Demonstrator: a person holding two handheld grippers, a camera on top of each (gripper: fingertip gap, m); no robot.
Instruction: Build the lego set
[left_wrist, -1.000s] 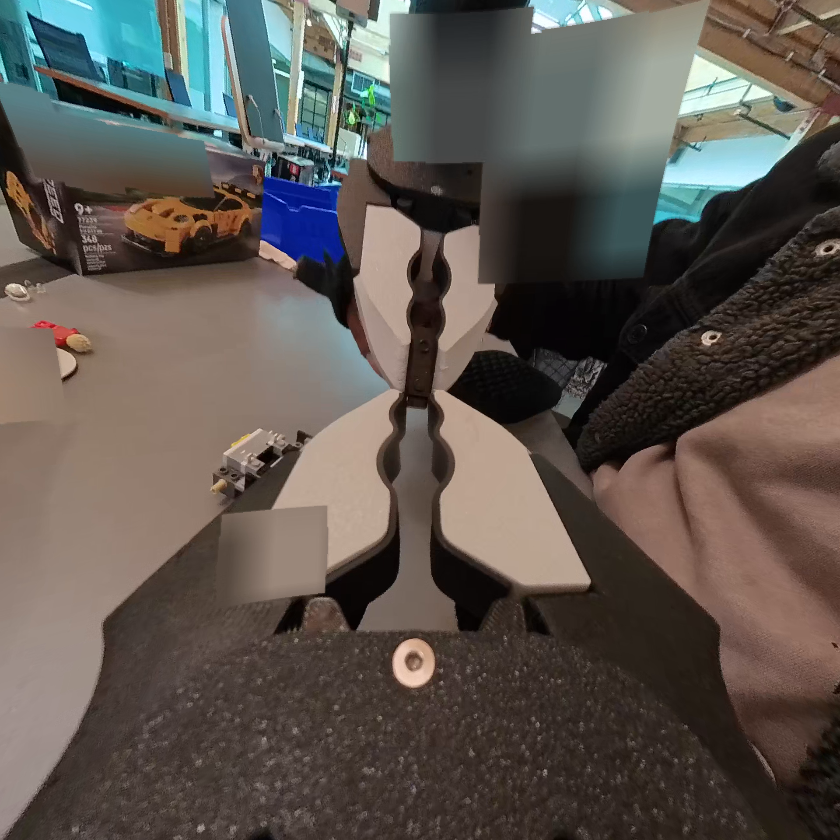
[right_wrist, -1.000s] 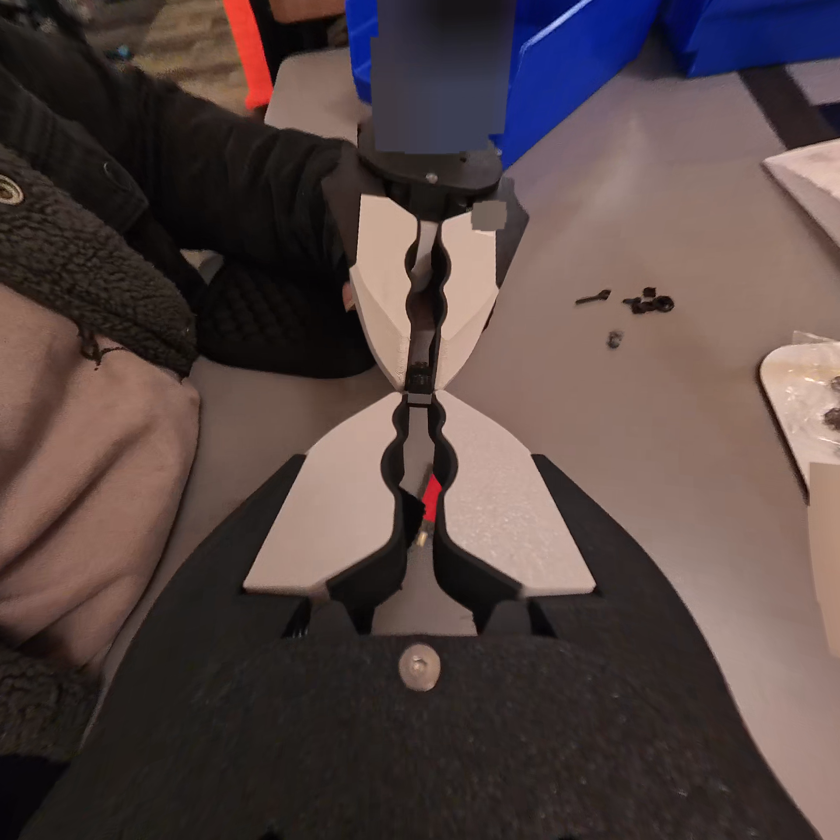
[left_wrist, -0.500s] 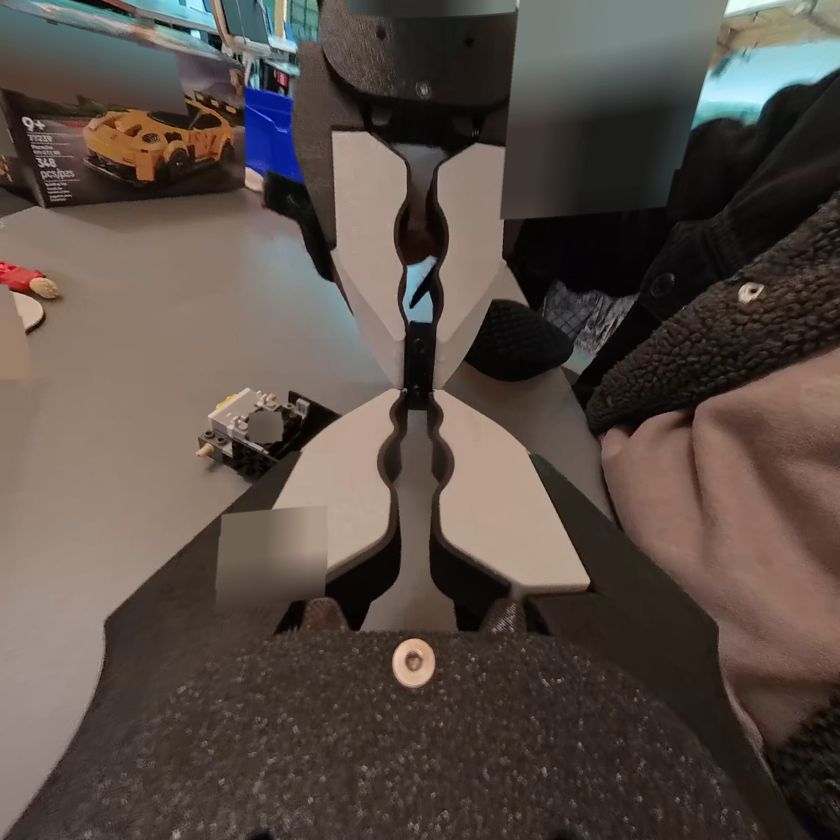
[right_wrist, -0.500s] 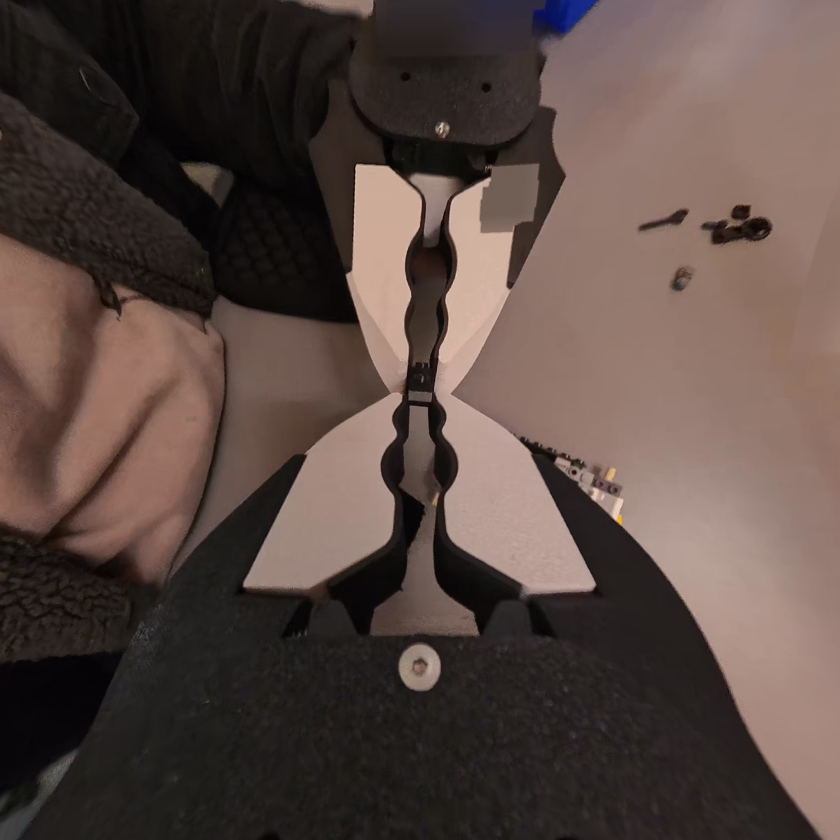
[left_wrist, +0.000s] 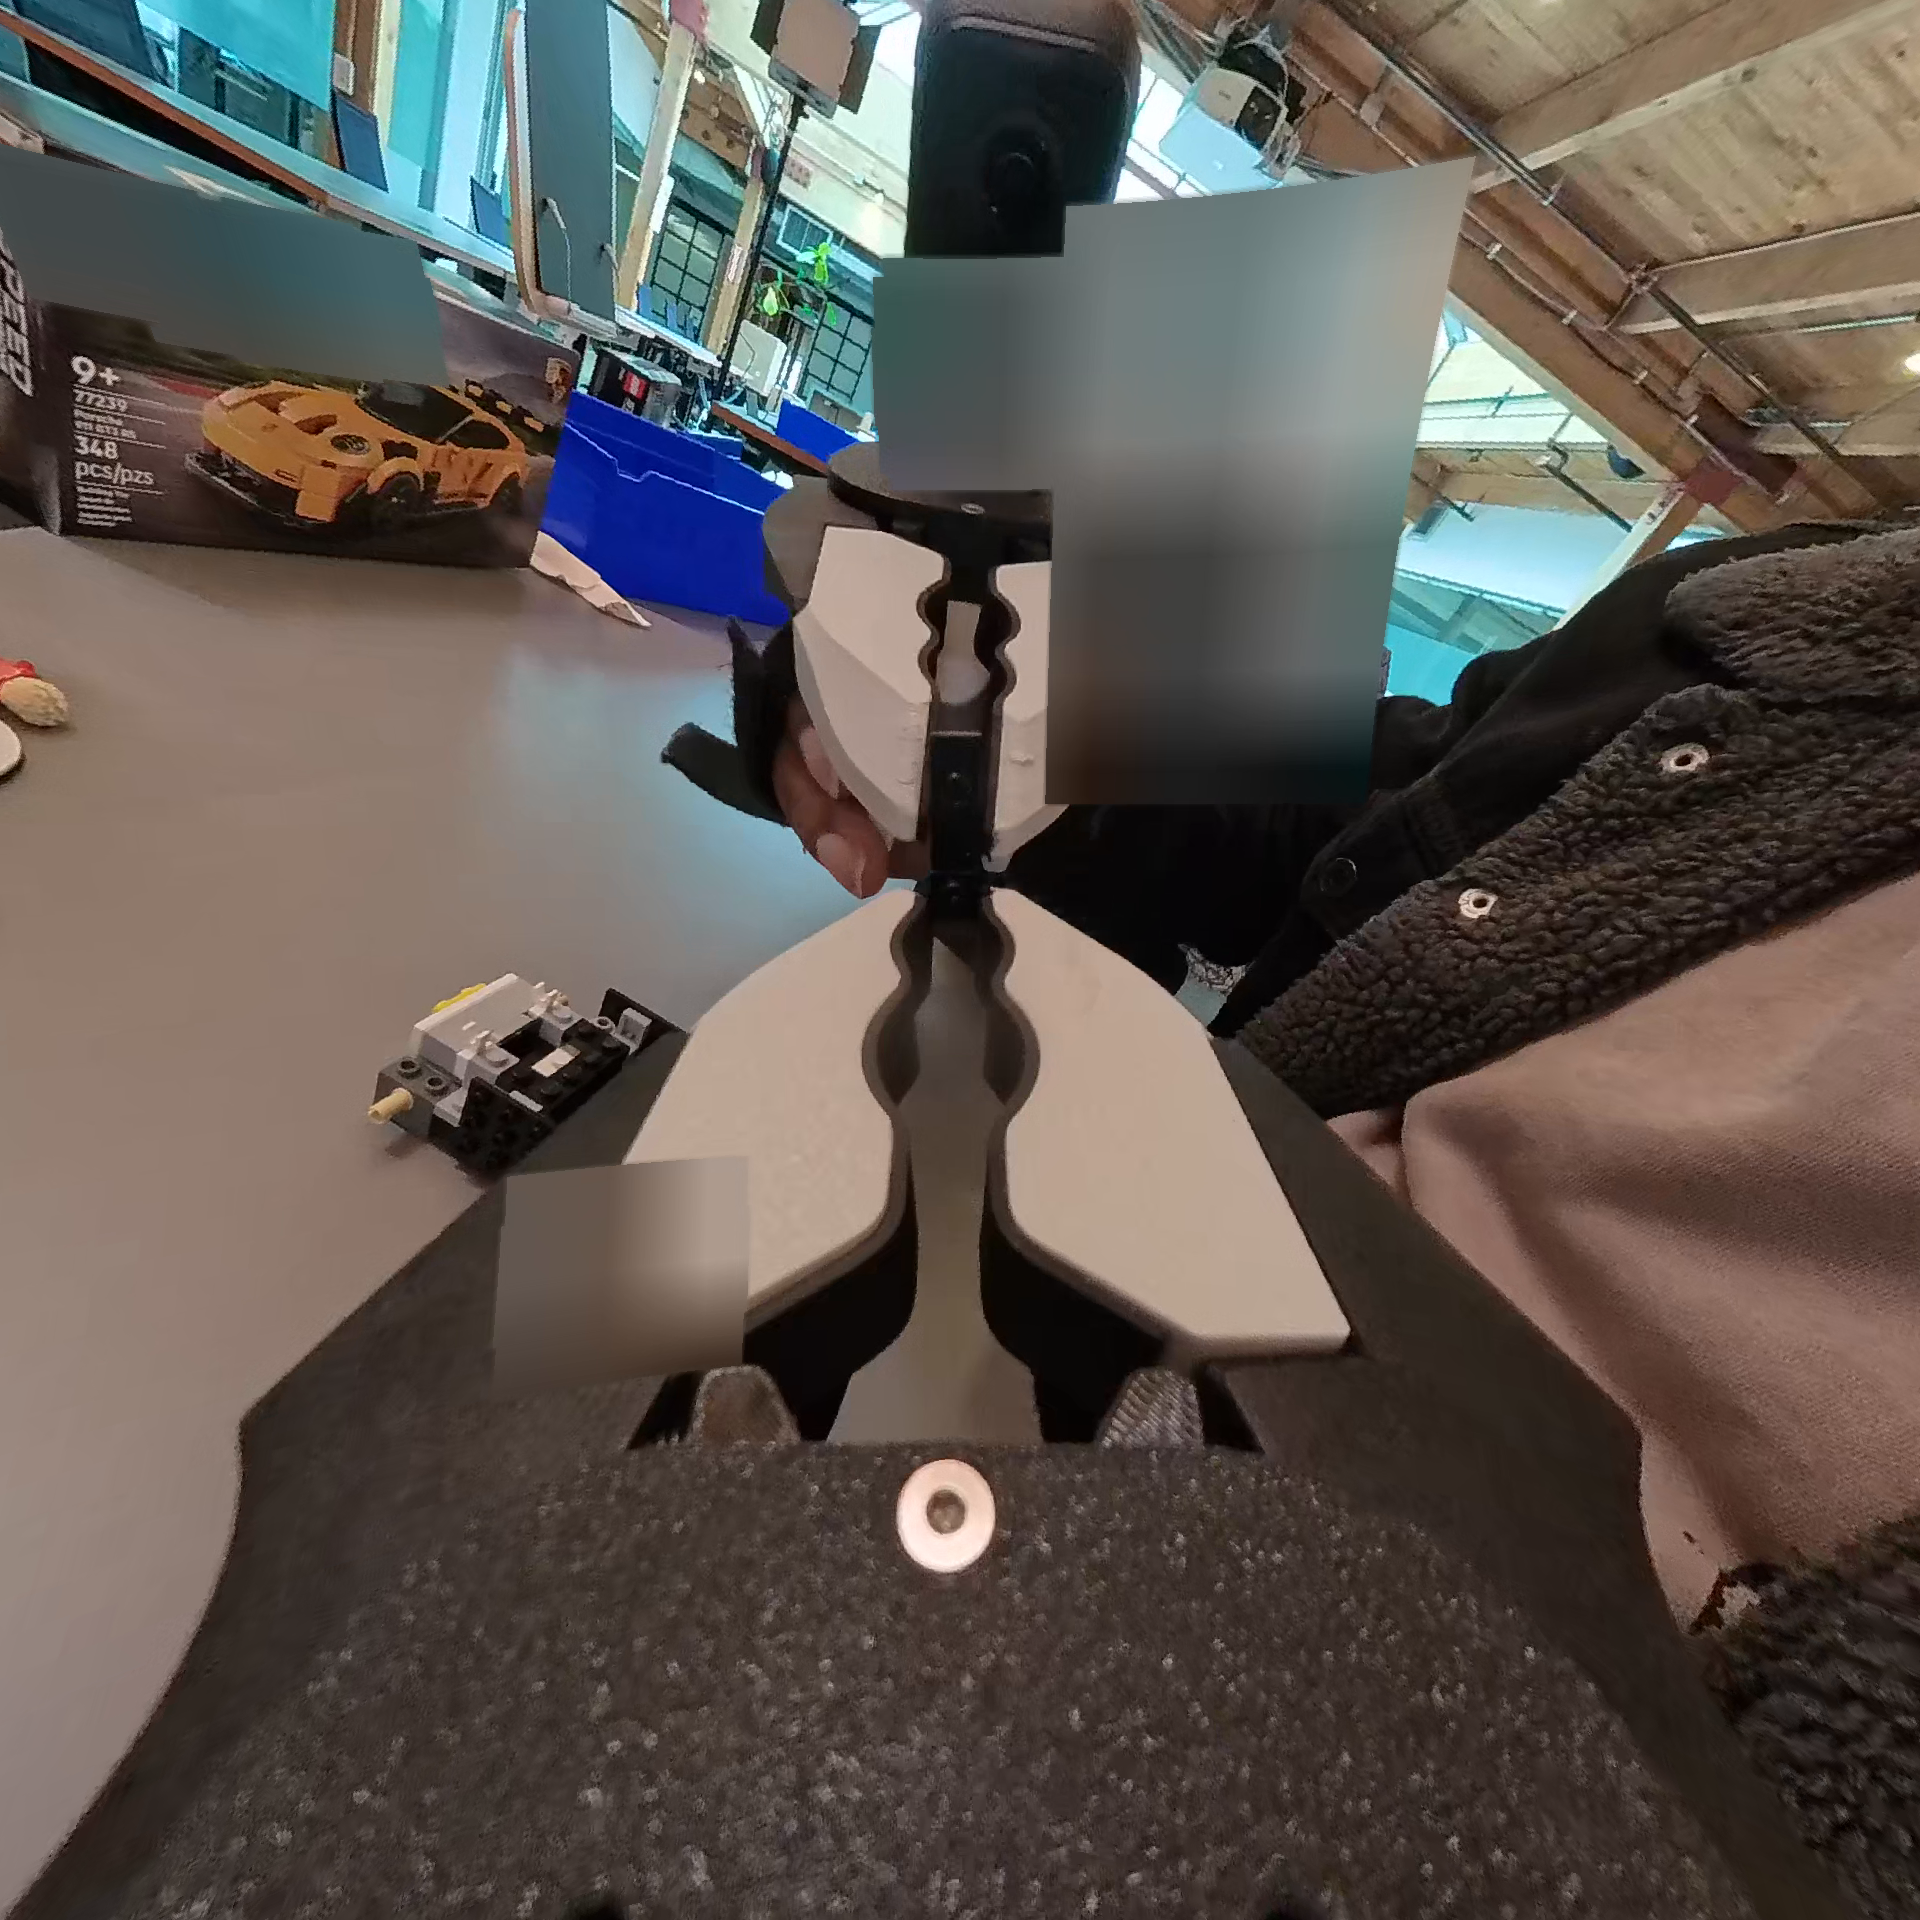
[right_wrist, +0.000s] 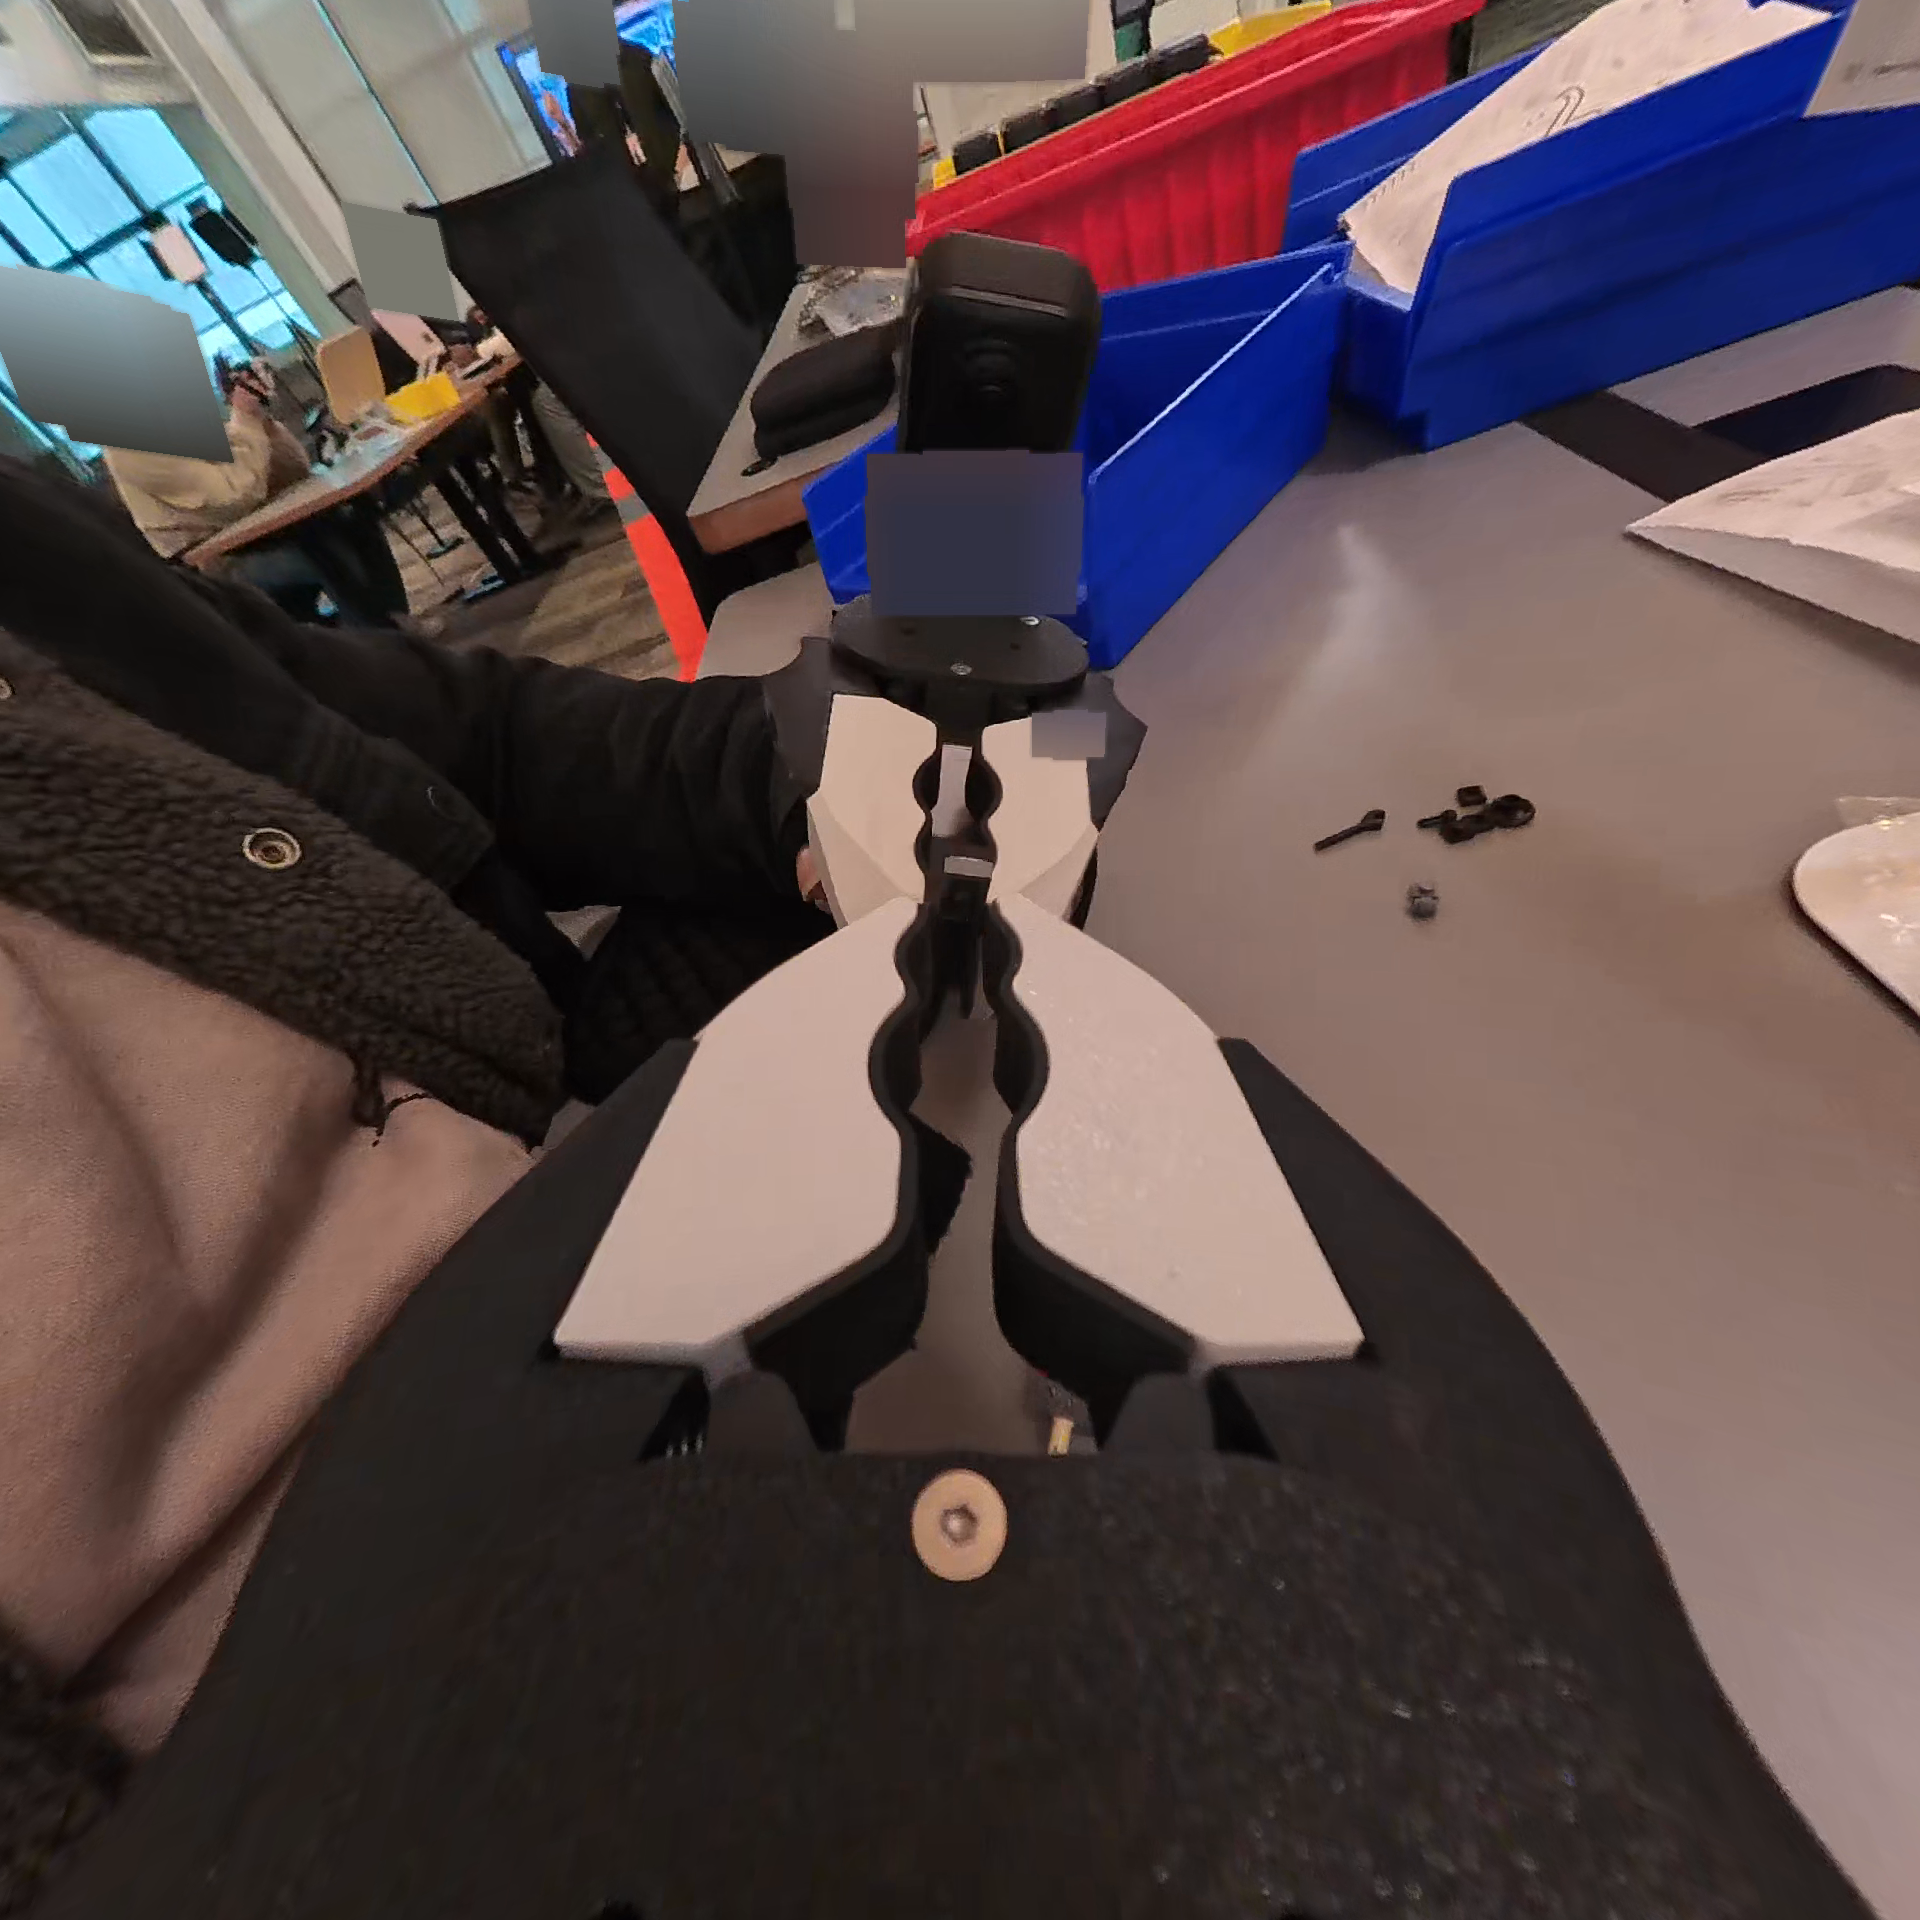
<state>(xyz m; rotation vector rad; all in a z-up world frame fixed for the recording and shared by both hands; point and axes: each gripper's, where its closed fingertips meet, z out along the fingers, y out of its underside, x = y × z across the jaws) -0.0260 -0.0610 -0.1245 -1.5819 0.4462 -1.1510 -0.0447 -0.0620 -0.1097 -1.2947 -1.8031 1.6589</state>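
My two grippers meet tip to tip above the grey table (left_wrist: 312, 831). My left gripper (left_wrist: 954, 902) is shut on a small black and grey piece (right_wrist: 966, 864). My right gripper (right_wrist: 961, 920) is shut on a narrow black Lego beam (left_wrist: 956, 795) with holes, which stands between its fingers. The two pieces touch at the tips; how they join is hidden. The partly built grey and black Lego assembly (left_wrist: 509, 1070) lies on the table to the left of my left gripper. The right gripper also shows in the left wrist view (left_wrist: 956, 831), and the left gripper in the right wrist view (right_wrist: 961, 873).
The set's box (left_wrist: 281, 436) with a yellow car picture stands at the back left. Blue bins (right_wrist: 1507, 312) line the far edge. Loose black pieces (right_wrist: 1475, 816), a white plate (right_wrist: 1860, 904) and paper (right_wrist: 1787, 530) lie to the right. A person's jacket fills the near side. My two grippers' fingertips are within a few centimetres of each other.
Both grippers stayed tip to tip while tilting up from a downward look half a second ago. The opposite gripper now looks smaller and farther off.
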